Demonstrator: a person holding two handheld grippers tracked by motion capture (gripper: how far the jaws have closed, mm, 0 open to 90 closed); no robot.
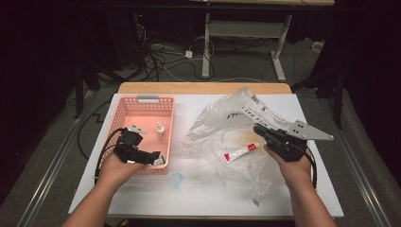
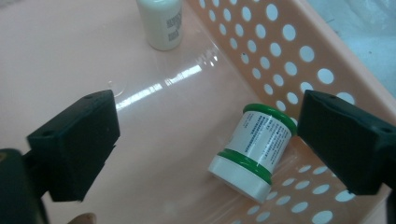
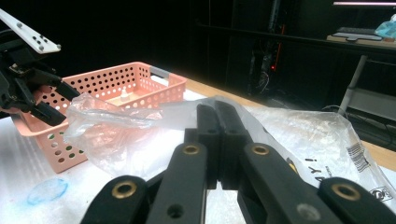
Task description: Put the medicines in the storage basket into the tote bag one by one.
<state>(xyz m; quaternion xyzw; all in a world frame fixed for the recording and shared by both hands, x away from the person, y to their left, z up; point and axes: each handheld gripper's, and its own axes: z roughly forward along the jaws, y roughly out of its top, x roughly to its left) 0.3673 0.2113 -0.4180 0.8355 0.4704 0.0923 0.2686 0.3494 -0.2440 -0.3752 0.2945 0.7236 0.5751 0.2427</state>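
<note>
While the high view was taken, the left gripper (image 1: pixel 158 158) was held over the near right corner of the pink basket (image 1: pixel 122 109). Along the left gripper view, its jaws were seen apart, with a green-banded jar (image 2: pixel 252 150) lying untouched against the perforated wall. Along the right gripper view, the right gripper (image 3: pixel 218 140) was seen pressed together on the clear plastic bag (image 3: pixel 299 135).

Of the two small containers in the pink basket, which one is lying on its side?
The green-banded white jar, tipped over against the perforated wall of the pink basket, between the open jaws of the left gripper. The small white bottle stands upright farther along the floor.
</note>
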